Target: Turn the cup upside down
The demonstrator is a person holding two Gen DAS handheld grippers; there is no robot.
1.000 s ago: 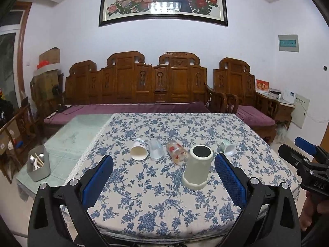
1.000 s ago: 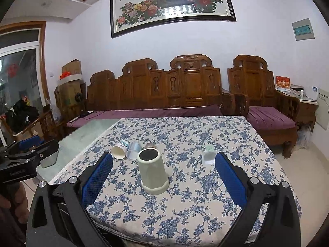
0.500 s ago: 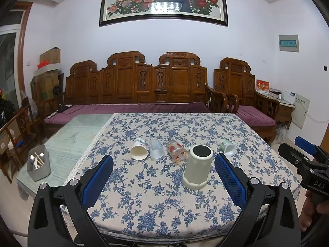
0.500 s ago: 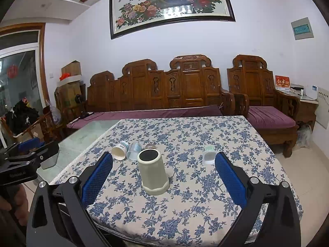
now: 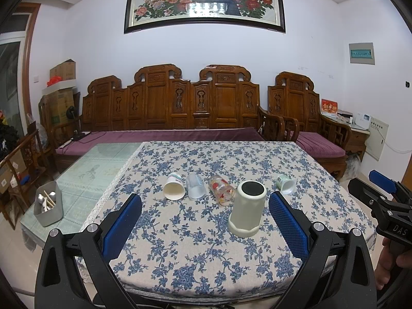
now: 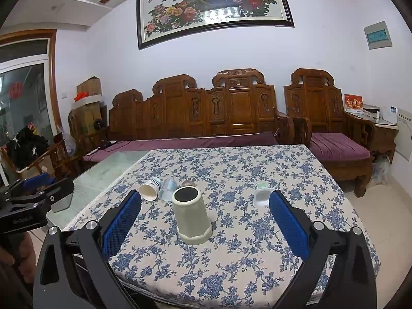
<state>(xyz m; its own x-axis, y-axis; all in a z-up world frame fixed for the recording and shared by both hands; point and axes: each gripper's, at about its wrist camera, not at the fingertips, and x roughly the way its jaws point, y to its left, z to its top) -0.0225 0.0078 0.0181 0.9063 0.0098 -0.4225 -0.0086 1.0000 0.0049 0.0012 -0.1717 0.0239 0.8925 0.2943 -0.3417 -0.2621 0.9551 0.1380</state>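
While both grippers hung back off the near edge of the table, the pale green cup [image 5: 247, 209] stood mouth-down on the floral tablecloth [image 5: 195, 252], wide faceted rim flat on the cloth and its dark round base facing up. It was a tall, tapered, matte thing, plain all over, and it sat upright without a lean.

Just behind it lay a row of others on their sides: a printed glass [image 5: 222, 189] nearest, then a clear plastic cup [image 5: 195, 186], then a white paper cup [image 5: 174, 186] with its mouth turned this way. Off to the right, apart from the row, a small green-banded cup [image 5: 286, 184] lay tipped over too. Bare cloth ran all round the green cup's front and sides, with plenty of room toward the near edge. On the left the cloth ended at a lace hem, glass tabletop beyond it, and a grey utensil holder [image 5: 49, 208] near that corner.

From the left gripper [image 5: 206, 221], jaws spread wide, the cup stood ahead and toward the right blue pad [image 5: 288, 225], touching nothing. From the right gripper [image 6: 206, 221], jaws equally wide apart, the cup [image 6: 191, 216] sat ahead between the fingers, a little left of centre, clear of both. Neither gripper held anything.
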